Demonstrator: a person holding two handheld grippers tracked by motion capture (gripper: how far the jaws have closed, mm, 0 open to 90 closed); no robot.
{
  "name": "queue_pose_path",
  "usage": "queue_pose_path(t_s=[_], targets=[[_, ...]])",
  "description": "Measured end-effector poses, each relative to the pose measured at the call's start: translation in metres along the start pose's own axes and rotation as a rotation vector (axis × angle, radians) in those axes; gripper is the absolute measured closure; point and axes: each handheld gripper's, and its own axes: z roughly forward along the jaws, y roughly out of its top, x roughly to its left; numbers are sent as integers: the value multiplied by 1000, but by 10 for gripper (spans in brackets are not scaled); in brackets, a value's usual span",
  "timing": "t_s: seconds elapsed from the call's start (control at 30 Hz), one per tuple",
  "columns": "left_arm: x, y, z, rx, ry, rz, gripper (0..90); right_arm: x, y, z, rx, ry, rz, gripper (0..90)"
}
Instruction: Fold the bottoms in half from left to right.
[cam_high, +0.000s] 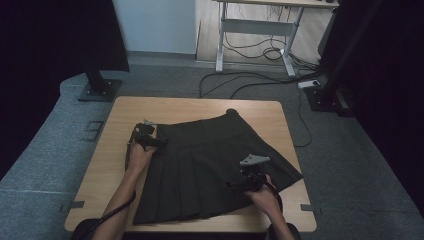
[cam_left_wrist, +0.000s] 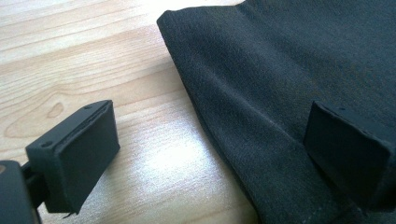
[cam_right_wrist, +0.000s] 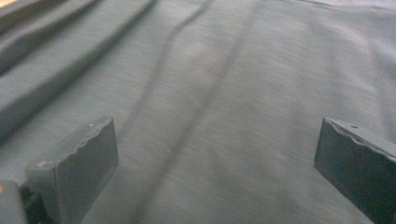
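A dark pleated skirt (cam_high: 210, 160) lies flat on the wooden table (cam_high: 125, 120), waistband toward the far side and hem toward the person. My left gripper (cam_high: 159, 142) is at the skirt's upper left corner, jaws open. In the left gripper view (cam_left_wrist: 210, 135) one jaw hangs over bare wood (cam_left_wrist: 70, 70) and the other over the skirt (cam_left_wrist: 289, 70), whose edge runs between them. My right gripper (cam_high: 235, 184) hovers above the skirt's lower right part. In the right gripper view (cam_right_wrist: 217, 154) its jaws stand wide open over the pleats (cam_right_wrist: 210, 84), with nothing between them.
Bare wood borders the skirt on the left and at the far edge of the table. Beyond the table are a grey carpet, two black stand bases (cam_high: 100, 90) (cam_high: 325, 97), loose cables (cam_high: 250, 82) and a white desk frame (cam_high: 255, 30).
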Motion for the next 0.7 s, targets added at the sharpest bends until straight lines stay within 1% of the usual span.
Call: queue_pose_path(t_s=[0.03,0.07,0.1,0.13,0.17,0.23,0.27,0.3,0.4,0.47,0.5,0.53,0.63,0.67,0.7], targets=[[0,0,0,-1,0,0,30,9,4,3,0,21,-24,0],[0,0,0,-1,0,0,31,9,4,3,0,21,-24,0],[0,0,0,-1,0,-1,31,14,6,5,1,32,-35,0],[0,0,0,-2,0,0,36,22,10,9,5,51,-58,0],[0,0,0,-2,0,0,37,22,10,9,5,51,-58,0],[0,-1,-1,-4,1,0,38,30,13,13,3,75,-70,0],[0,-1,-1,-5,1,0,40,38,17,18,3,95,-90,0],[0,-1,-1,-5,1,0,40,38,17,18,3,95,-90,0],[0,-1,-1,-5,0,1,42,51,22,24,7,123,-116,0],[-1,-1,-1,-7,-1,2,47,64,27,31,15,152,-150,0],[-1,-1,-1,-7,-1,2,49,69,28,33,18,163,-163,0],[-1,-1,-1,-8,-1,4,49,69,28,33,18,163,-163,0],[-1,-1,-1,-10,-4,1,56,82,31,41,29,195,-195,0],[-1,-1,-1,-10,-4,1,57,89,33,46,33,212,-208,0],[-1,-1,-1,-10,-4,1,57,89,33,46,33,212,-208,0]])
